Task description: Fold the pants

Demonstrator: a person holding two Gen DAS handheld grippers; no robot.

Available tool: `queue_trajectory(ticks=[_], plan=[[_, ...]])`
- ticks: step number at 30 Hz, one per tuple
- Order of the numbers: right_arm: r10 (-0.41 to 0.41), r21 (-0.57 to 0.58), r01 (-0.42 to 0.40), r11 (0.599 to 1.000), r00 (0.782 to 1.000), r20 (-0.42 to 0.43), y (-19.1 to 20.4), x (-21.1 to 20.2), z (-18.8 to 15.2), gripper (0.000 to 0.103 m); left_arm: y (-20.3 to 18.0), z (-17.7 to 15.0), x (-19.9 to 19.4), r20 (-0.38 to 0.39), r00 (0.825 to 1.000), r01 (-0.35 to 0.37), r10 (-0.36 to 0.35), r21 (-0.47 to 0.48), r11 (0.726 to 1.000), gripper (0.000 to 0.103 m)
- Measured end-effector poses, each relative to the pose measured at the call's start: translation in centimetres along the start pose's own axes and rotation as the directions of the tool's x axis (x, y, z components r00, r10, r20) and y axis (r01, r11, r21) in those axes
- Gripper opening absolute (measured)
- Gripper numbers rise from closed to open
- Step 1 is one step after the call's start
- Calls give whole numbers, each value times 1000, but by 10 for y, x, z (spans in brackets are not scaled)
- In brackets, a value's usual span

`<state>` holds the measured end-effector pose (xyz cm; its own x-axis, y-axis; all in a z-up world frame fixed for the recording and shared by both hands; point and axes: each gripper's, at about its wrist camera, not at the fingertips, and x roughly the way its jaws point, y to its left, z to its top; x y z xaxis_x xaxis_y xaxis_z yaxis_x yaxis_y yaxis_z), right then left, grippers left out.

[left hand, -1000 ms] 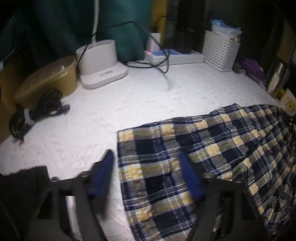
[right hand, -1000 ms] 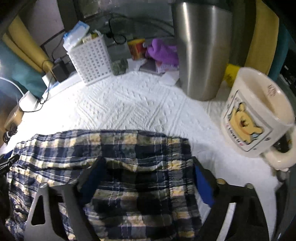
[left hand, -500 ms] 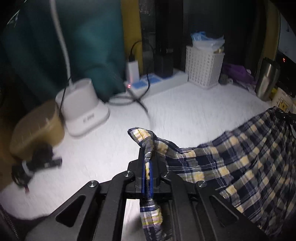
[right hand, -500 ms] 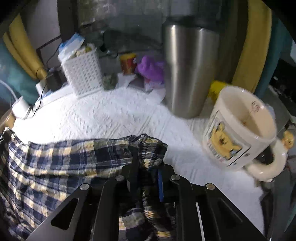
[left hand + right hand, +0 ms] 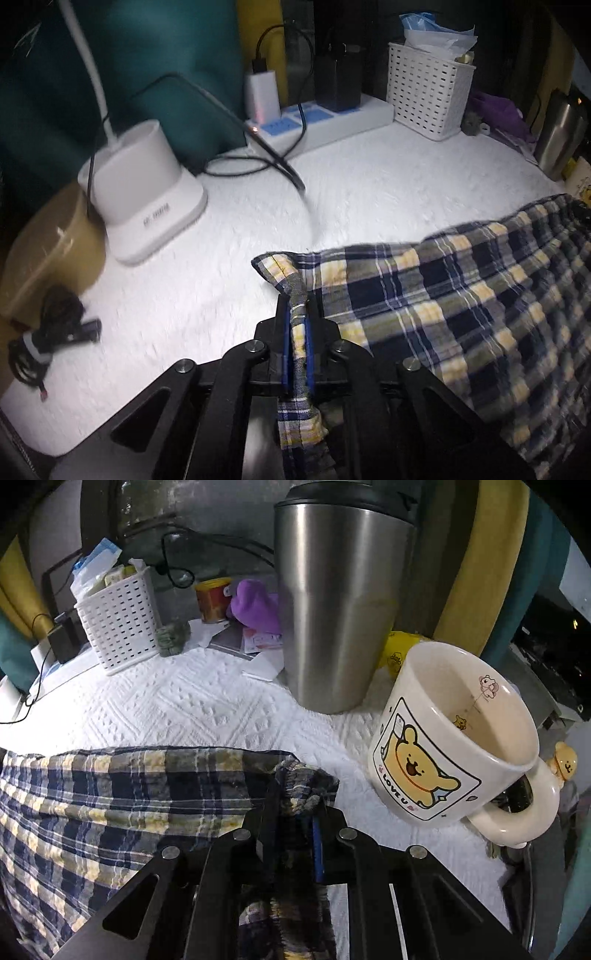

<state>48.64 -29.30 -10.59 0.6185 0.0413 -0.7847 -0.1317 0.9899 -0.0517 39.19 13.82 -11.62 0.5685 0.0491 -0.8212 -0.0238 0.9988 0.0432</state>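
Both tongs are now gripping the plaid pants [image 5: 461,306]: a second ago they were hovering wide over the flat cloth, and the left tongs [image 5: 297,332] and right tongs [image 5: 295,808] have just been closing, each on a corner of one edge. That edge is lifting, probably starting a fold. The white quilted surface [image 5: 229,280] is crowded with a lamp base [image 5: 147,192], basket [image 5: 118,631], tumbler [image 5: 332,602] and mug [image 5: 450,738].

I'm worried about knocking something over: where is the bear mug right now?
In the right wrist view the bear mug stands on the white cloth at the right, just right of the steel tumbler and close beside the right gripper.
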Motion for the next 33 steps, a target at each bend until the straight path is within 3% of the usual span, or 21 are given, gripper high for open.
queue_trajectory(ticks=[1,3,5,10,11,13,14,15,19,21,22,24,27,31,33], plan=[[-2,0,2,1000,1000,1,3,0,0,14,2,-2,-6,3,1000,-10,10,-14,1000,18],[-7,-7,7,1000,1000,2,6,-3,0,14,6,-8,-23,30,1000,-6,8,-53,999,52],[-13,-12,13,1000,1000,7,9,-8,-1,15,9,-17,-39,52,998,21,-16,-89,996,66],[8,-23,-8,1000,1000,15,20,-20,-3,17,4,-55,-64,-2,996,91,-93,-183,979,66],[11,-25,-10,1000,1000,22,22,-25,-4,24,0,-65,-67,-14,993,116,-121,-192,974,66],[25,-22,-24,999,999,30,23,-32,-7,58,-9,-85,-75,-26,991,126,-134,-205,971,66],[40,-16,-40,999,998,39,22,-36,-9,86,-13,-95,-77,-35,990,124,-133,-206,971,66],[52,-11,-52,999,997,52,22,-42,-11,92,-15,-101,-78,-39,990,124,-135,-211,970,66],[66,-19,-65,998,996,61,24,-56,-19,92,-23,-119,-79,-37,988,136,-147,-220,966,66],[70,-25,-68,997,995,68,27,-64,-24,92,-29,-125,-84,-24,990,131,-138,-199,971,64],[72,-26,-70,997,995,73,28,-68,-26,92,-31,-125,-85,-17,990,137,-143,-190,972,57],[79,-24,-77,997,994,81,28,-76,-29,92,-42,-127,-86,-10,992,122,-124,-118,985,9],[84,-22,-83,996,992,90,27,-86,-36,92,-57,-130,-88,-1,998,64,-64,-16,998,2],[84,-21,-82,996,992,99,24,-99,-44,92,-48,-130,-98,33,999,23,-22,-14,1000,2],[83,-21,-81,996,991,103,22,-106,-48,92,-40,-131,-100,39,999,-31,32,-9,999,2]])
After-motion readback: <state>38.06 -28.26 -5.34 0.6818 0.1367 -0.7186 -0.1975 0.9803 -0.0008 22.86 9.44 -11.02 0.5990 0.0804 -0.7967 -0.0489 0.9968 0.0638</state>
